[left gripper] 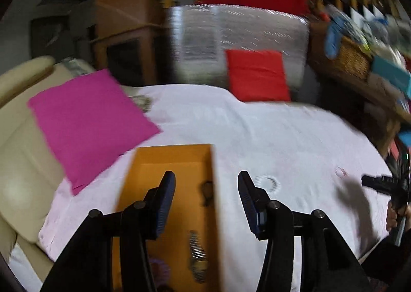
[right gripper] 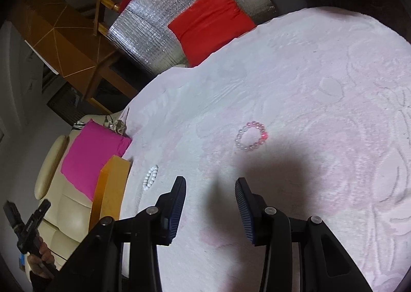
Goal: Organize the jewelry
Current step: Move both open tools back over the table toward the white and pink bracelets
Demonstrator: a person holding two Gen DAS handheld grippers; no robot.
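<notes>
An orange box (left gripper: 167, 161) sits on the pale pink bedspread (left gripper: 282, 138). Inside it lie a dark piece of jewelry (left gripper: 206, 193), a metal-band watch (left gripper: 197, 261) and a purple item (left gripper: 159, 266). My left gripper (left gripper: 206, 184) is open and empty above the box's right wall. A white bead bracelet (left gripper: 268, 182) lies just right of the box; it also shows in the right wrist view (right gripper: 150, 177). A pink bead bracelet (right gripper: 252, 136) lies farther out, ahead of my right gripper (right gripper: 210, 189), which is open and empty above the bedspread. The box (right gripper: 110, 189) stands at its left.
A magenta cushion (left gripper: 87, 122) lies left of the box against a cream sofa (left gripper: 23, 163). A red cushion (left gripper: 258, 75) leans on a silver foil panel (left gripper: 239, 30) at the far edge. A wicker basket (left gripper: 352, 58) and clutter stand at the right.
</notes>
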